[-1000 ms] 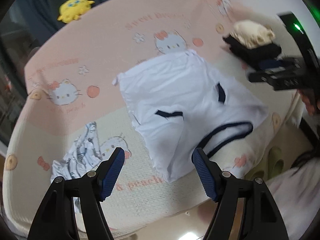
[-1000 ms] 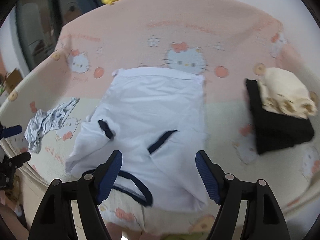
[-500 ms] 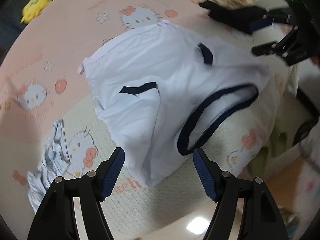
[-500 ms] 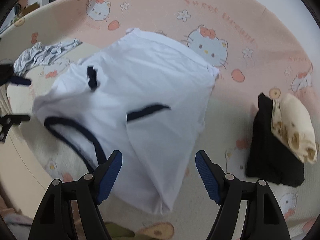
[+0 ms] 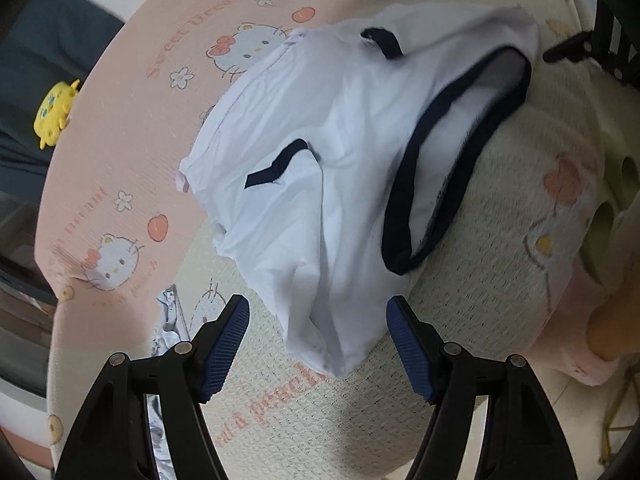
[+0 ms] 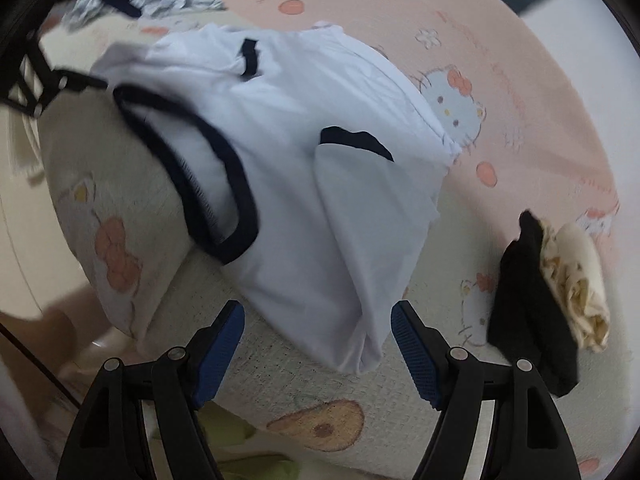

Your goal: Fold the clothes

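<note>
- Shirt, white with dark blue trim, lies spread on the pink and cream bed cover. Its neck hole points to the near edge of the bed.
- Both short sleeves are already turned in over the body, so it looks part folded. The long fold, bottom to top, is still left to do, I think.
- The left gripper is wide open and holds nothing. The shirt's near left corner sits right between its blue pads.
- The right gripper is wide open too, and empty. The near right corner lies between its fingers.
- Whether the pads touch the cloth is hard to tell, as the edges are blurry.
- 2 folded things wait to the right, well apart from the shirt: a black one with a cream one on top.
- A striped crumpled piece lies on the other side, not folded yet.
- No basket or box shows, so nothing is in one.
- A yellow toy sits past the bed's far edge.
</note>
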The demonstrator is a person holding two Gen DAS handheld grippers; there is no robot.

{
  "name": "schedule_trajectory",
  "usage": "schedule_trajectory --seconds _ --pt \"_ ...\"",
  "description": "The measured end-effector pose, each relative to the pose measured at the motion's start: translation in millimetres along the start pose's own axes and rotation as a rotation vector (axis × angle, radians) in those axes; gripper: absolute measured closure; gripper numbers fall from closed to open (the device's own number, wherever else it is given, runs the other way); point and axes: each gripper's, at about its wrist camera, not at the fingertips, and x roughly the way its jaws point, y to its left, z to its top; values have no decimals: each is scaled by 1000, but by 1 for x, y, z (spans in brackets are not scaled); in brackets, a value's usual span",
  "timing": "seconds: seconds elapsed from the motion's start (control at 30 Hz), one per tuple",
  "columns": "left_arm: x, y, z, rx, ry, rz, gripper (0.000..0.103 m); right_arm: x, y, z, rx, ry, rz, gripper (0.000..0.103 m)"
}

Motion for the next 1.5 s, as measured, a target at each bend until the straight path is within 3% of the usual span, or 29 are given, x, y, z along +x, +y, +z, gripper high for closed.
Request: schedule_trajectory --seconds 0.13,0.23,0.5,0.6,0.8,1.13,1.37,1.5 --pt "-4 -12 3 34 -21 -18 34 4 16 -1 -108 -14 -105 28" --pt "-7 -21 6 48 -35 -30 34 8 21 1 -148 -15 -125 28" --pt "4 -42 13 116 -41 185 34 13 46 8 -284 -59 -235 28" --pt "11 -44 21 103 -33 227 34 14 56 14 -345 -99 -293 28" --pt "19 -39 30 73 -15 209 34 22 58 32 -358 -125 -321 28" --pt "19 -38 -5 212 -4 278 33 23 41 1 -344 -85 -359 27" --pt "24 -46 29 104 -33 266 34 30 46 24 -328 -93 -389 27" --pt "31 -47 40 124 -54 285 33 37 49 40 -323 -111 -404 27"
